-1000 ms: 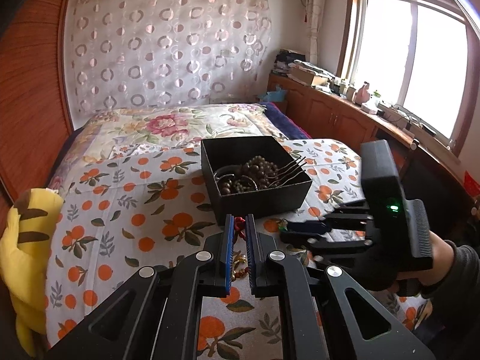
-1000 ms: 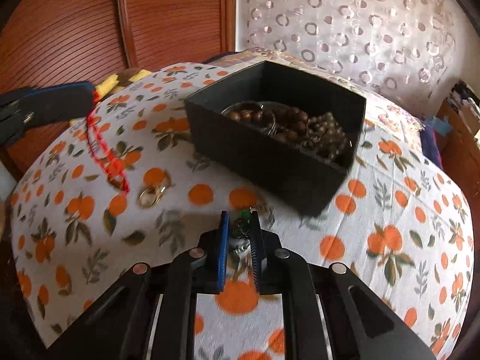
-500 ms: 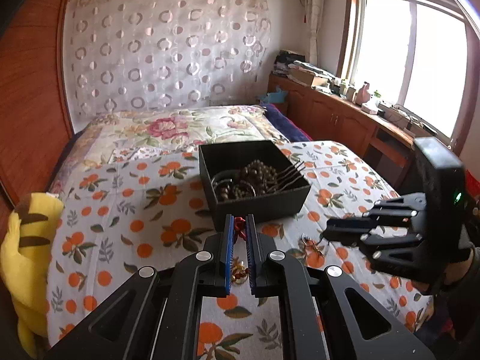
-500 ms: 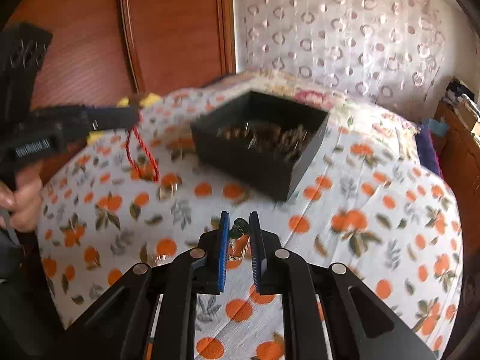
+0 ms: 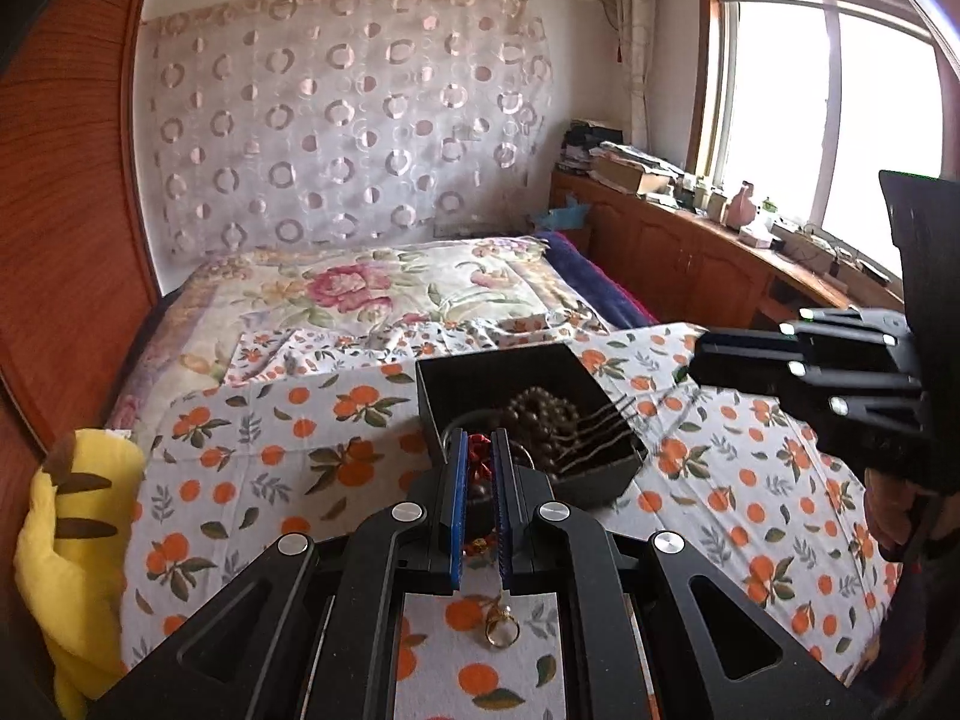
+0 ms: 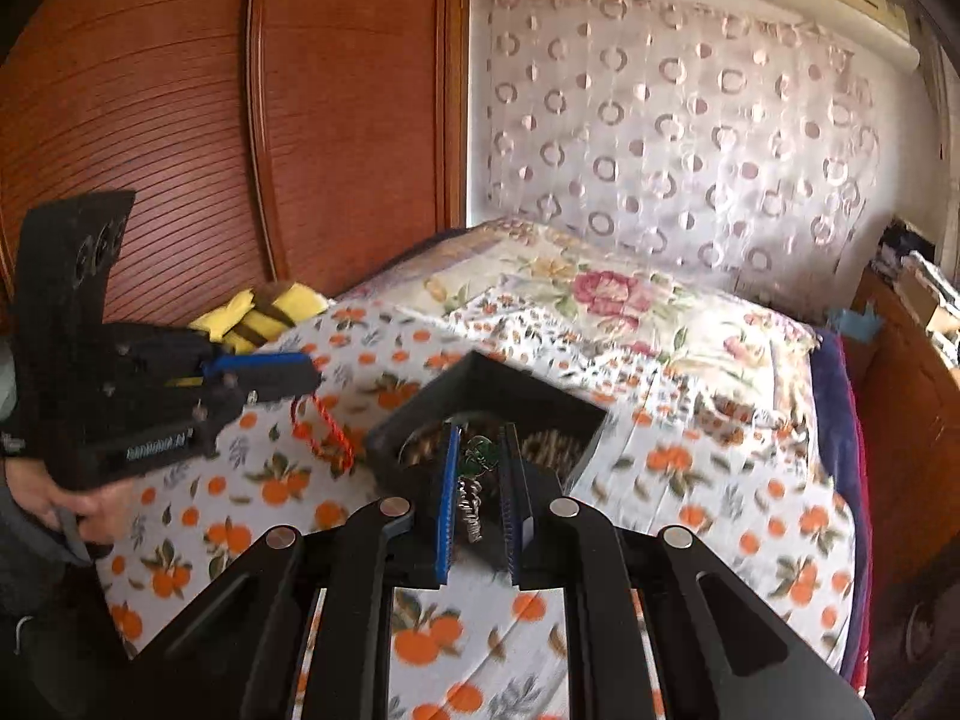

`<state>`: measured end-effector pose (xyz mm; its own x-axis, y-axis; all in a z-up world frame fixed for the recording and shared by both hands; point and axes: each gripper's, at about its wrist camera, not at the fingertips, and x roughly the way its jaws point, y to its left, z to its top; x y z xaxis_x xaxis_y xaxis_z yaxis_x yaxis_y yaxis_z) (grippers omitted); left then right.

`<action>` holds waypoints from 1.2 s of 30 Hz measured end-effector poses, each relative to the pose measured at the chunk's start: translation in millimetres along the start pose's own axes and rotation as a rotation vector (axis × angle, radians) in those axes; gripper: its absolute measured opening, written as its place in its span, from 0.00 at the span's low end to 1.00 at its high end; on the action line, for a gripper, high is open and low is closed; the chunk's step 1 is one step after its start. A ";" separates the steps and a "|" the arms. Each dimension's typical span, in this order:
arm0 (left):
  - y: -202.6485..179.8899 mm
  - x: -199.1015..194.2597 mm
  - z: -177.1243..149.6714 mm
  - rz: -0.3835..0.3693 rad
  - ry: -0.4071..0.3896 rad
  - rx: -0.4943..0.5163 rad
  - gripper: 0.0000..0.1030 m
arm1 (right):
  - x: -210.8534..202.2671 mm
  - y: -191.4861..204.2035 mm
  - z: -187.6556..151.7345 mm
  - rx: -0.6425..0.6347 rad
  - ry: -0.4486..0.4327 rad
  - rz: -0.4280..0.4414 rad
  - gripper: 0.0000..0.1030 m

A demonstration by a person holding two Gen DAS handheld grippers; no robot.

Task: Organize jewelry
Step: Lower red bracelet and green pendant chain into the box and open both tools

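Note:
A black box (image 5: 480, 381) of brown beads and dark hairpins sits on the orange-print bedspread. My left gripper (image 5: 477, 450) is shut on a red cord bracelet (image 5: 478, 463), held just in front of the box. In the right wrist view this cord (image 6: 324, 435) dangles from the left gripper (image 6: 309, 375). My right gripper (image 6: 480, 441) is shut on a green pendant with a silver chain (image 6: 480, 456), raised in front of the box (image 6: 432, 402). In the left wrist view the right gripper (image 5: 699, 360) hovers right of the box. A gold ring (image 5: 503, 633) lies on the cloth below my left fingers.
A yellow plush toy (image 5: 66, 540) lies at the bed's left edge against a wooden wardrobe (image 6: 180, 120). A floral quilt (image 5: 360, 288) covers the far bed. A cluttered wooden cabinet (image 5: 690, 252) runs under the window on the right.
Both grippers have risen from the bedspread. The right one lifted the green pendant up to the box's height. The left one moved toward the box with the red cord.

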<state>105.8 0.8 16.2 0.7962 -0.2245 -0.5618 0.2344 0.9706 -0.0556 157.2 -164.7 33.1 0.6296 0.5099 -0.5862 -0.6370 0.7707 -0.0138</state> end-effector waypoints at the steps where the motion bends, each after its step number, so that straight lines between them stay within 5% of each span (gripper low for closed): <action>1: 0.7 0.6 1.2 -0.001 0.000 -0.001 0.07 | 3.2 -2.0 5.7 -0.004 -0.004 -0.009 0.15; 16: -2.8 21.6 18.5 0.019 0.019 0.019 0.07 | 60.5 -41.2 19.3 0.130 0.043 -0.016 0.18; 36: -11.0 71.0 49.9 0.027 0.045 0.024 0.07 | 21.5 -53.0 -27.6 0.121 0.049 -0.043 0.18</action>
<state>187.6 -30.2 18.1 0.7765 -0.1934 -0.5997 0.2269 0.9737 -0.0202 192.2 -205.1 -1.1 0.6309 0.4585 -0.6259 -0.5499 0.8333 0.0562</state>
